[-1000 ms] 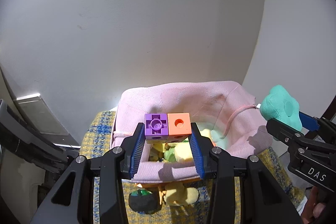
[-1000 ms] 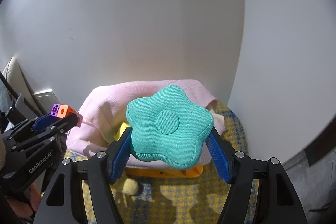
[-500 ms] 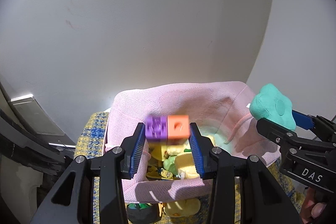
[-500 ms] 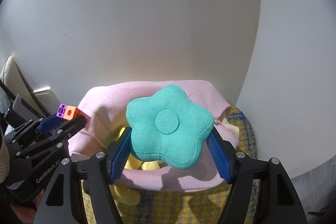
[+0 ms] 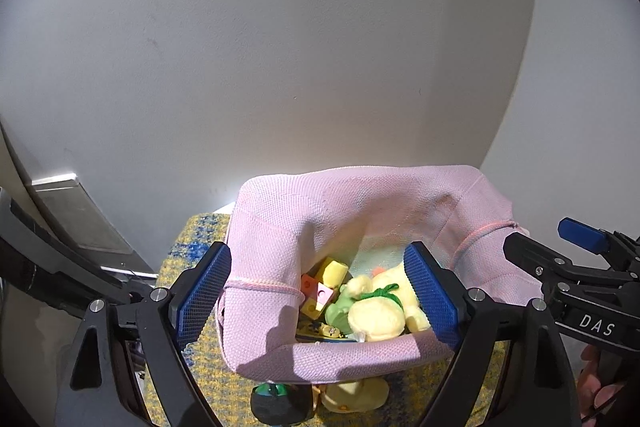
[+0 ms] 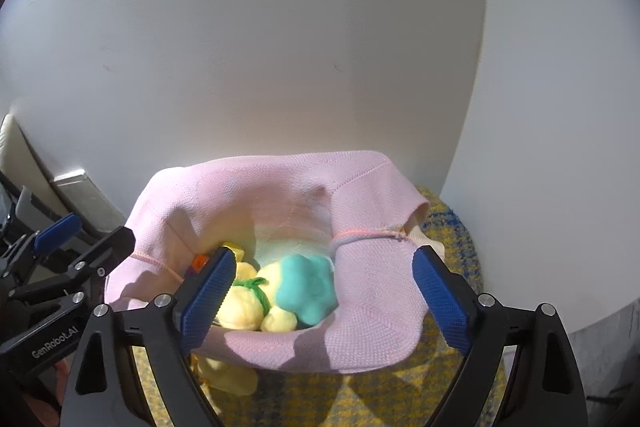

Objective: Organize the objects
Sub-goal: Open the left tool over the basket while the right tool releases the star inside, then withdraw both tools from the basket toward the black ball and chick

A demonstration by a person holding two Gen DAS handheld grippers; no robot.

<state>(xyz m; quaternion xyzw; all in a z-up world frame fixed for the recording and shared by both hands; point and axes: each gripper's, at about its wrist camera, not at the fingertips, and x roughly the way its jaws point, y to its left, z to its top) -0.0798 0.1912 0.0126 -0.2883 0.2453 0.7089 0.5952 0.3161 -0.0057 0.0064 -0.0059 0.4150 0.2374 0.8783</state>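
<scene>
Holding the sorted toys: pink knit fabric bin [image 5: 276, 227], soft-walled, seated on yellow plaid cloth [image 6: 384, 399] by the wall; rim slumped, mouth wide for drops from above.
Yellow plush toy [image 5: 380, 303], green neck tie, topmost in the heap.
Teal flower cushion [image 6: 308, 287], lying against the plush inside the bin.
Building cubes [image 5: 320, 291], wedged at the bin's left wall.
Left gripper [image 5: 318, 293]: fingers spread, nothing held, over the bin.
Right gripper [image 6: 320, 299]: likewise released, empty.

a teal flower-shaped cushion [image 6: 307, 287] is seen lying inside the pink fabric basket [image 6: 372, 303], against a yellow plush toy [image 6: 244, 303]; small coloured blocks [image 5: 320, 287] lie beside it.
</scene>
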